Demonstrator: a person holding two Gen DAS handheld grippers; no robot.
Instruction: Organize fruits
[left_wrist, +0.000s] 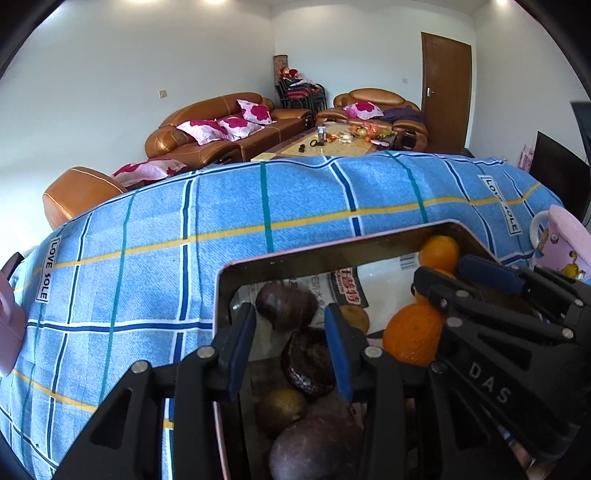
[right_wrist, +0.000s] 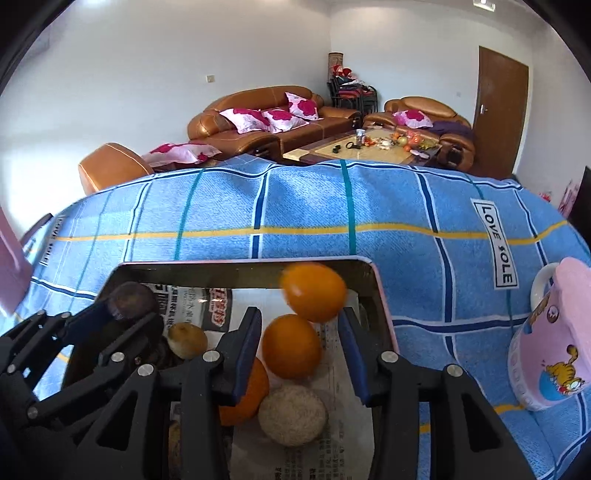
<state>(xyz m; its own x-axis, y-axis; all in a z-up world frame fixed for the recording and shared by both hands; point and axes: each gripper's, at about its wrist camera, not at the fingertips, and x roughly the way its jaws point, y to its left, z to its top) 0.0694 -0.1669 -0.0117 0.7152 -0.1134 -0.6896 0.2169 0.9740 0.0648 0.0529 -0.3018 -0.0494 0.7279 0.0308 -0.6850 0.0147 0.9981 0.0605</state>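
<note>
Inside the newspaper-lined tray (right_wrist: 384, 295), a smooth orange (right_wrist: 291, 345) sits between the spread right tongs (right_wrist: 301, 354), untouched. A wrinkled dark purple fruit (left_wrist: 308, 362) lies between the spread left tongs (left_wrist: 291, 350).

White walls (left_wrist: 110, 92) and a white ceiling enclose the room, with bright ceiling lights (left_wrist: 216, 2) along the top edge. At the far side stands a long tan leather sofa (left_wrist: 221, 133) against the wall, carrying pink-and-white flowered cushions (left_wrist: 236, 125). A matching armchair (left_wrist: 373, 107) sits in the corner beside a closed brown wooden door (left_wrist: 447, 92). Between them is a low coffee table (right_wrist: 369, 147) strewn with small items. Stacked dark chairs (left_wrist: 299, 92) fill the far corner. Nearer, another tan leather seat (right_wrist: 110, 166) shows just behind a tabletop covered by a blue checked cloth (right_wrist: 295, 221) printed "LOVE SOLE".
</note>
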